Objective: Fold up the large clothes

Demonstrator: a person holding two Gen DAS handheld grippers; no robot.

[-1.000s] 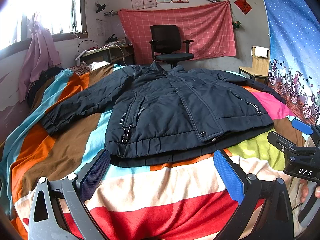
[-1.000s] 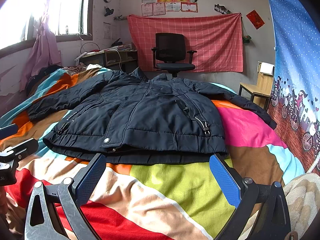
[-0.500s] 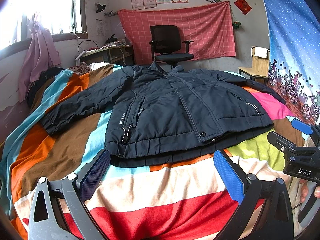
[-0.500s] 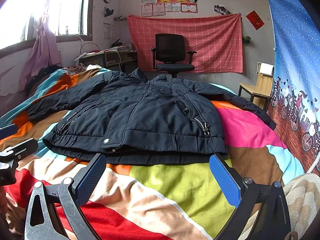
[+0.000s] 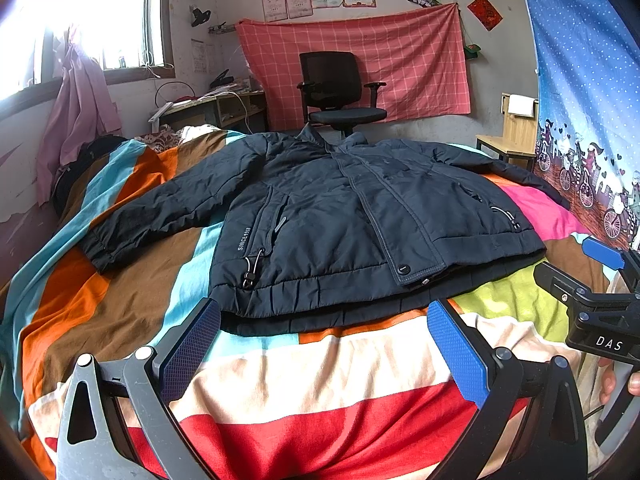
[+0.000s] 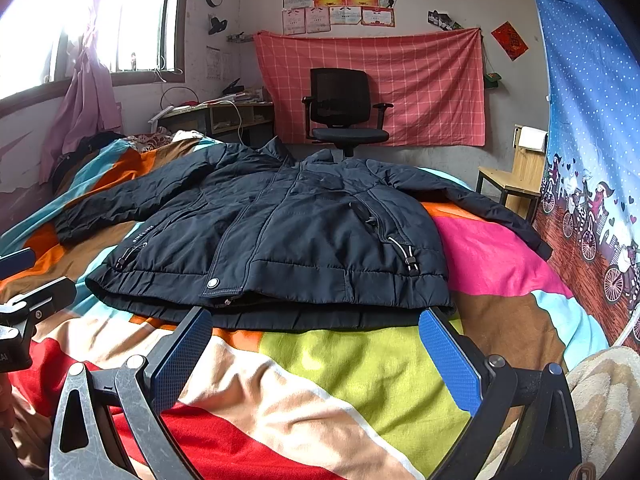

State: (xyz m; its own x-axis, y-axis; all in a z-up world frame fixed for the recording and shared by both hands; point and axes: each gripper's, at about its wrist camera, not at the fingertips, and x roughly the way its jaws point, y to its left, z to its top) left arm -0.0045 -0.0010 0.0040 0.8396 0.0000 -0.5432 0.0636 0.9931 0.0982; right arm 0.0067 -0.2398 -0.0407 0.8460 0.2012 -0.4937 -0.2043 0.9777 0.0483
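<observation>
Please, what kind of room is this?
Most likely a bedroom used also for study: a bed with a striped blanket, a black office chair beside a cluttered desk, and certificates on the wall.

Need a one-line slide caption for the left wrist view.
Open left tongs poised before the hem of a dark jacket spread flat on a striped blanket, unfolded.
</observation>
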